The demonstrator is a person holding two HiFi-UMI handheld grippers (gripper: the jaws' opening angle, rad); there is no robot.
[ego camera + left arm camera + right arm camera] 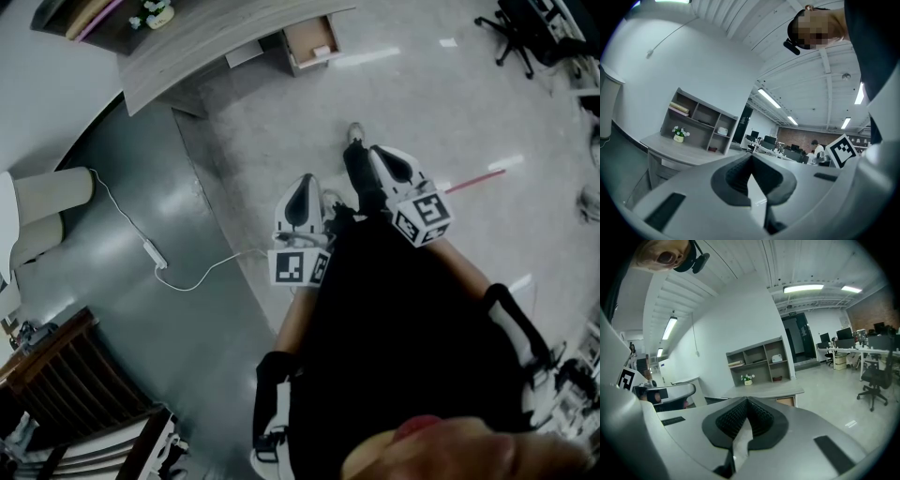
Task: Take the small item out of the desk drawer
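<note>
Drawer (pixel 310 39) stands pulled out at the desk's (pixel 216 37) end in the head view, its wooden inside showing. A small pale item (pixel 322 49) lies in it, too small to make out. Both grippers are well apart from it, held close before the person's body. The left gripper (pixel 750 158) has its jaws together with nothing between them. The right gripper (pixel 747 401) is likewise closed and empty.

At the back of the desk stands a shelf (pixel 761 347). Its upper left compartment holds a flat stack (pixel 734 363), the upper right one holds a white box (pixel 776 358), and the lower right one holds a dark red thing (pixel 777 378). A flower pot (pixel 747 379) sits on the desktop just before the shelf. A white cable (pixel 150 248) lies on the dark floor (pixel 122 309).
</note>
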